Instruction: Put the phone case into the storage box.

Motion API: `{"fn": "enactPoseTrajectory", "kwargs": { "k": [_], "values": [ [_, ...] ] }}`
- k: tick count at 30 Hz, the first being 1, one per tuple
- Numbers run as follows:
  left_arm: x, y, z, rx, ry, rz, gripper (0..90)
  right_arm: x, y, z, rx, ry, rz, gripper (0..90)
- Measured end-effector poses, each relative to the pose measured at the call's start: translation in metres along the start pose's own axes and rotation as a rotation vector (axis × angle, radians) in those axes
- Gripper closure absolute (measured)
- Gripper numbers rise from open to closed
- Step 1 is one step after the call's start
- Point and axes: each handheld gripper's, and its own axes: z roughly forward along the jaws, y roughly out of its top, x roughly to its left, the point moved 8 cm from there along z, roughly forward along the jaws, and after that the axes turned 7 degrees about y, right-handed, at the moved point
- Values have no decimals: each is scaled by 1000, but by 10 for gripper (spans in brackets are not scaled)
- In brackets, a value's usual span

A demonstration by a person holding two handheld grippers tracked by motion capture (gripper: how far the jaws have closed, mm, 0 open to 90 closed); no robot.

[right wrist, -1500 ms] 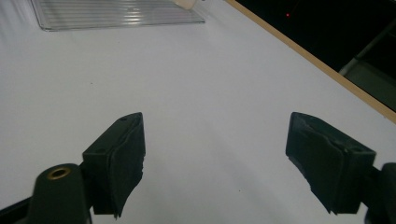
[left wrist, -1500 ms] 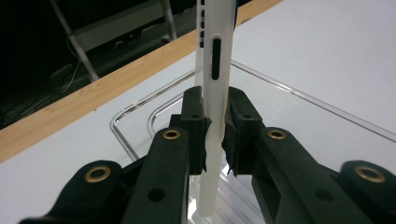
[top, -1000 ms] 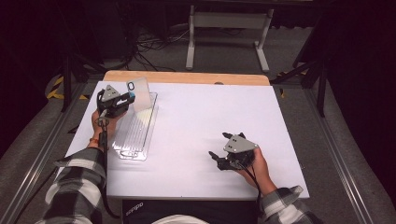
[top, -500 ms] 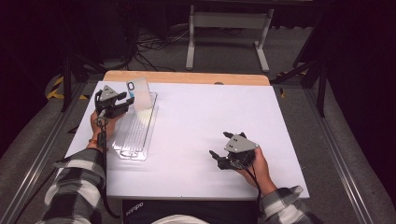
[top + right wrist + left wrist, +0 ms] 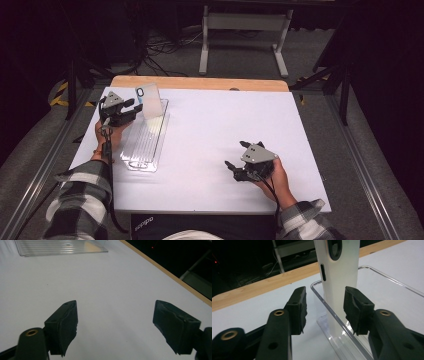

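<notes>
Left hand: one, at the table's left edge, checked sleeve behind it.
Left gripper: one, aimed at the case; jaws parted and just been opening, the case between them, a gap on each side, pads off it.
Left pads: two, black, either side of the case's lower part in the left gripper view.
Case: one, white phone case, standing upright at the far end of the tray, leaning slightly; dark oval camera cutout near its top, small side slot below.
Case in left gripper view: bottom end inside the tray's rim.
Tray: one, clear plastic, ribbed floor, lying lengthwise on the table's left part; rest of it bare.
Table: one, white top, wooden strip along the far edge.
Right gripper: one, near the front right, well apart from the tray; jaws wide open, nothing between them.
Right pads: two, black, over bare white table.
Right hand: one, checked sleeve behind it.
Writing: a word on the dark panel at the table's front edge, too small to read.
</notes>
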Motion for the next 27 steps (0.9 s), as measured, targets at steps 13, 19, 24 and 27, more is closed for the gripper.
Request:
{"fn": "enactPoseTrajectory", "kwargs": {
  "k": [13, 19, 24, 27],
  "values": [
    [-5, 2, -28, -39, -23, 31, 442, -7, 2, -9, -34, -39, 24, 193],
    [-10, 1, -39, -68, -54, 22, 401, -8, 1, -15, -53, -57, 28, 192],
    [-19, 3, -50, -89, -74, 44, 364, -7, 3, -19, -69, -70, 17, 183],
    [-23, 5, -57, -107, -84, 41, 351, -6, 3, -19, -76, -74, 22, 172]
  ]
}}
